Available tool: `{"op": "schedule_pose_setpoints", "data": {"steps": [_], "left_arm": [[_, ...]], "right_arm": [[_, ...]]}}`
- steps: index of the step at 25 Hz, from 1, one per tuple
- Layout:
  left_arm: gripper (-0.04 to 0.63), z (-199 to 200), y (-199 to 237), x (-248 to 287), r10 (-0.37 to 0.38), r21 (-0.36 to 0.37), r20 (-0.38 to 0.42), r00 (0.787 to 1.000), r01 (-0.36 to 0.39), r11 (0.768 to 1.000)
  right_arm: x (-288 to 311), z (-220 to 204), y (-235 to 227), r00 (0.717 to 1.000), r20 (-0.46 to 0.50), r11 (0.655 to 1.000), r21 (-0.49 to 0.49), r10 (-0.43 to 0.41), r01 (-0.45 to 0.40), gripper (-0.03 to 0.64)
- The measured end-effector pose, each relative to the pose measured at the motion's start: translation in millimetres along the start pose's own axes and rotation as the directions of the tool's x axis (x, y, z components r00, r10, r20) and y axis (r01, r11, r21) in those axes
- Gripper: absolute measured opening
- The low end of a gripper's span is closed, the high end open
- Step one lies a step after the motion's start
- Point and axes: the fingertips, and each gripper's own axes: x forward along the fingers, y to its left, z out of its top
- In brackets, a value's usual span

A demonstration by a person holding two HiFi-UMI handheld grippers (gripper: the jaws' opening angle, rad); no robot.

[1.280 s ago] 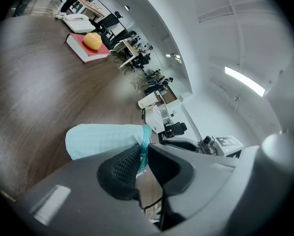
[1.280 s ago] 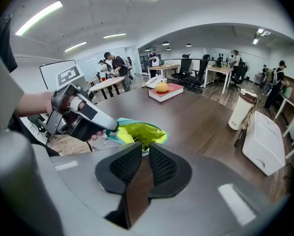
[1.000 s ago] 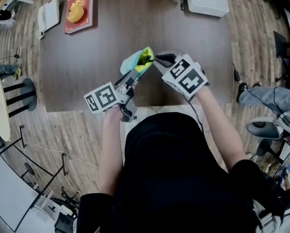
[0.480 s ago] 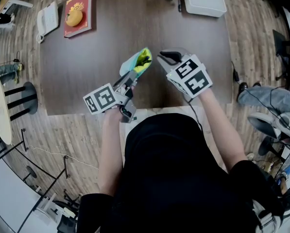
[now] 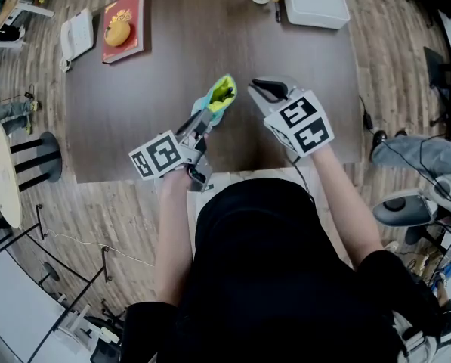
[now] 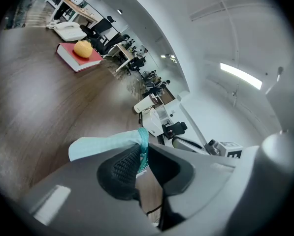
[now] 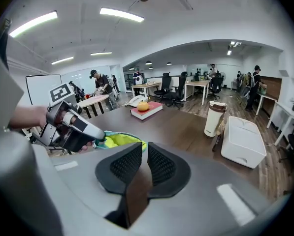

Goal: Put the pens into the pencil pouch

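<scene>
Since the earlier frame, the right gripper [image 5: 260, 89] has been drawn off to the right of the pouch [image 5: 219, 95] and slightly higher. The pouch and the left gripper [image 5: 205, 118] are found much where they were.

The right jaws are set almost together, with only a slit left between the pads, and nothing is gripped. The left jaws are closed on the teal zip edge of the pouch, which is held over the table [image 5: 134, 104] with its yellow-green lining exposed at the open mouth. No pen is seen outside the pouch; whether any lie inside cannot be told.

Caution: the pouch is carried by a thin strip of fabric only. Slippage is to be expected if the left gripper is rolled or jerked. With the mouth unzipped, contents may be spilled if the pouch is tipped. If the zip is to be closed next, the edge may be missed by the right jaws unless it is kept taut.
</scene>
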Motion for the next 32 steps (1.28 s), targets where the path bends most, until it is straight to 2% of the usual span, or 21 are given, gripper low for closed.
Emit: {"op": "schedule_pose_setpoints", "data": {"steps": [6, 11, 15, 22, 32], "left_arm": [[0.044, 8.8, -14.8, -2.5, 0.021, 0.103, 0.028, 0.999, -0.024, 0.994], [0.044, 17.0, -30.8, -7.0, 0.004, 0.151, 0.057, 0.998, -0.012, 0.988], [0.044, 27.3, -40.9, -11.8, 0.009, 0.223, 0.099, 0.995, -0.031, 0.974], [0.044, 37.4, -55.7, -16.9, 0.035, 0.374, 0.146, 0.989, -0.088, 0.923], [0.041, 43.9, -68.7, -21.8, 0.065, 0.491, 0.186, 0.98, -0.15, 0.858]], "right_arm": [[-9.3, 5.9, 3.5, 0.999, 0.046, 1.0, -0.007, -0.004, 0.005, 0.044], [-19.8, 13.0, 7.4, 0.995, 0.101, 1.0, -0.001, -0.008, 0.008, 0.043], [-25.0, 19.5, 7.6, 0.991, 0.136, 1.0, 0.0, -0.019, 0.019, 0.043], [-32.7, 27.6, 7.4, 0.983, 0.183, 1.0, 0.003, -0.03, 0.03, 0.032], [-37.1, 32.5, 10.3, 0.974, 0.222, 0.999, 0.015, -0.042, 0.04, 0.018]]}}
